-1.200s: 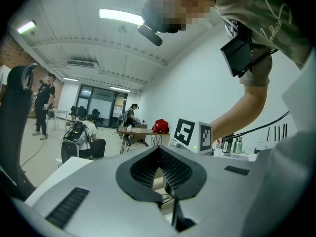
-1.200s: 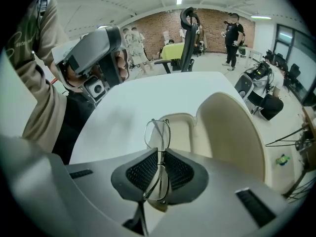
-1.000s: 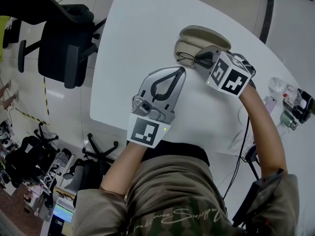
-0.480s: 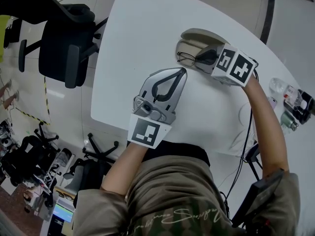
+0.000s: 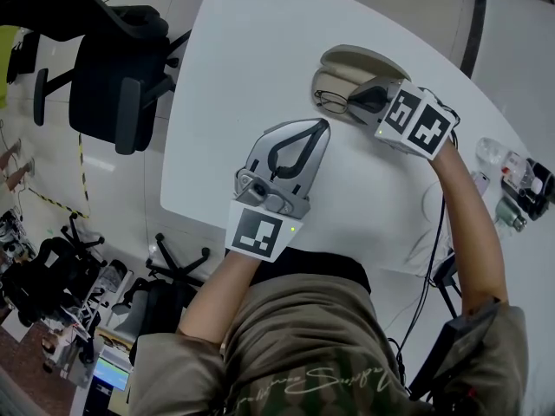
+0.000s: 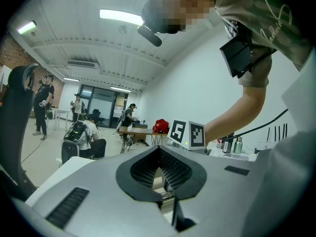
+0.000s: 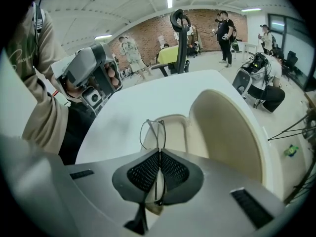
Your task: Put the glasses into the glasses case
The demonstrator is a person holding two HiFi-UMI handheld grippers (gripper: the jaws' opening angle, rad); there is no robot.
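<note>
The open beige glasses case (image 5: 357, 66) lies at the far side of the white table (image 5: 251, 50). Thin dark-framed glasses (image 5: 332, 103) hang over the case's front edge, and my right gripper (image 5: 360, 100) is shut on them. In the right gripper view, the glasses (image 7: 153, 130) stick out from the jaws above the case's tray (image 7: 177, 130), with the raised lid (image 7: 227, 132) to the right. My left gripper (image 5: 321, 126) rests on the table nearer me, left of the case. It is shut with nothing between its jaws (image 6: 159, 149).
Bottles and small items (image 5: 519, 180) stand at the table's right edge. A black cable (image 5: 429, 232) runs down past my right arm. A black office chair (image 5: 113, 68) stands on the floor left of the table.
My right gripper, still holding the glasses, has turned and shifted slightly further over the case. The left gripper has not moved.
</note>
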